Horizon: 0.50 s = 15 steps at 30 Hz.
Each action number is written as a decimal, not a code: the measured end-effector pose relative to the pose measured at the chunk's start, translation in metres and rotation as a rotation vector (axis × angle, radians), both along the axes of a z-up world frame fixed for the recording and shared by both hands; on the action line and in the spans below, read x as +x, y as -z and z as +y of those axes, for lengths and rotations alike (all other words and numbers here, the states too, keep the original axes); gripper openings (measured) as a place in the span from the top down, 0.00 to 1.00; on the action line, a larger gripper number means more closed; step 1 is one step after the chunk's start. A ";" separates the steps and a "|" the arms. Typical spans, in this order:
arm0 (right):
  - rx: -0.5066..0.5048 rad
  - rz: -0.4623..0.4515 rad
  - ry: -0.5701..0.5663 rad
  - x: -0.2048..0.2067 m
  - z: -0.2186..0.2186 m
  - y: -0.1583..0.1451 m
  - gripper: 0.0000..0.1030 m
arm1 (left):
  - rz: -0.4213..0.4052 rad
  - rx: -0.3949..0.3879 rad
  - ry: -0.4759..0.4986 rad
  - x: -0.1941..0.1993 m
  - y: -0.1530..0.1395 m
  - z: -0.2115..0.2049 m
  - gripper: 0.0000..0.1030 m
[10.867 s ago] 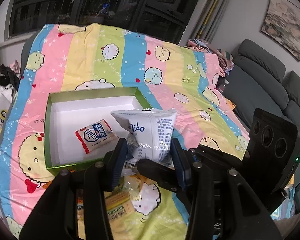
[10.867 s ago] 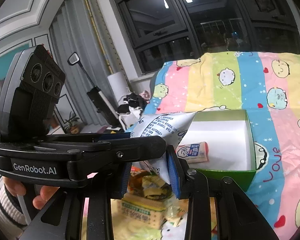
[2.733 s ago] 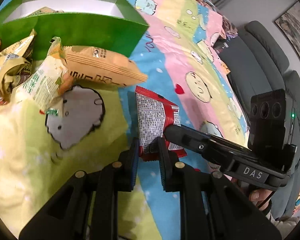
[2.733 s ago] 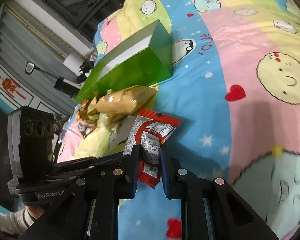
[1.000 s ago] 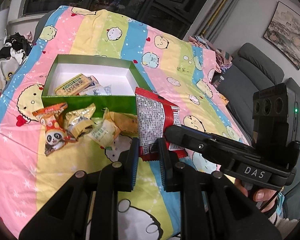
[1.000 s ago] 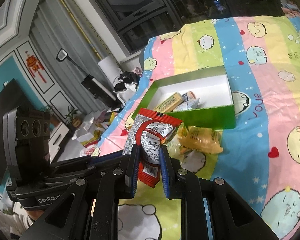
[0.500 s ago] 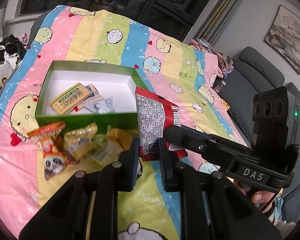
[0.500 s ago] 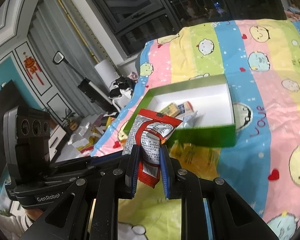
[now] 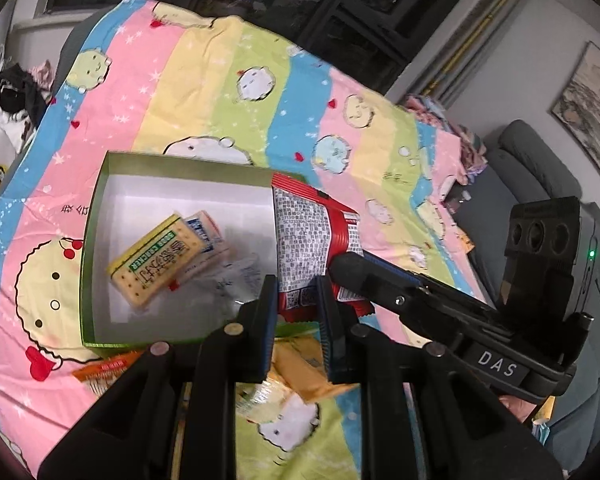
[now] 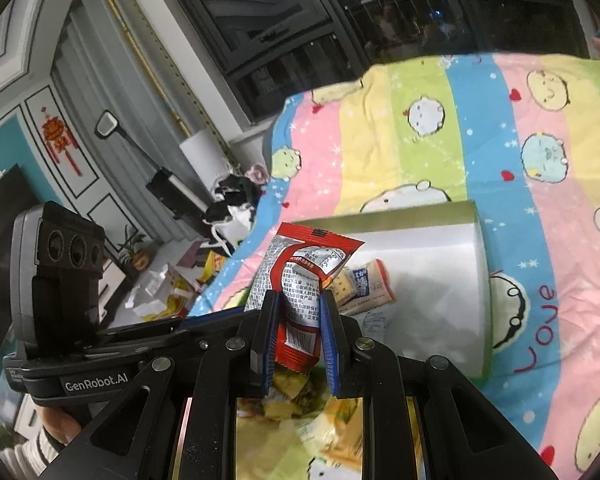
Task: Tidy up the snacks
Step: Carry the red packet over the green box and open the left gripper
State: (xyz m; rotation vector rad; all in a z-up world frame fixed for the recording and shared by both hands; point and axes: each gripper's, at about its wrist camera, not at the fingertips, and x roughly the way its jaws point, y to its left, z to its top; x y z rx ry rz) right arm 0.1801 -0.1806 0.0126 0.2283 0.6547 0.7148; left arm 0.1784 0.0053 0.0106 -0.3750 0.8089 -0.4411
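Two grippers share one load: left gripper [image 9: 296, 300] and right gripper [image 10: 296, 312] each pinch the lower end of the red snack packet [image 9: 312, 236], jaws pressed tight on the foil. Packet held upright, off the blanket [image 9: 228, 92], at the near right corner of the green box [image 9: 96, 208]. Box holds a yellow cracker pack [image 9: 156, 264] and other wrapped pieces. More loose snacks [image 9: 300, 364] lie just before the near wall. Step in hand: carry to box. Next move likely needs the packet brought over the white floor, then both jaws released together. Both tools tilt downward toward the box.
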 end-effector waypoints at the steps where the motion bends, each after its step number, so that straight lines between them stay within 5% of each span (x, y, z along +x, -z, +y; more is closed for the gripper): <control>1: -0.005 0.016 -0.003 0.007 0.003 0.005 0.79 | 0.015 0.003 -0.005 0.005 0.005 0.001 0.82; 15: -0.083 0.184 0.005 0.054 0.023 0.057 0.79 | 0.190 -0.006 -0.051 0.041 0.060 0.014 0.79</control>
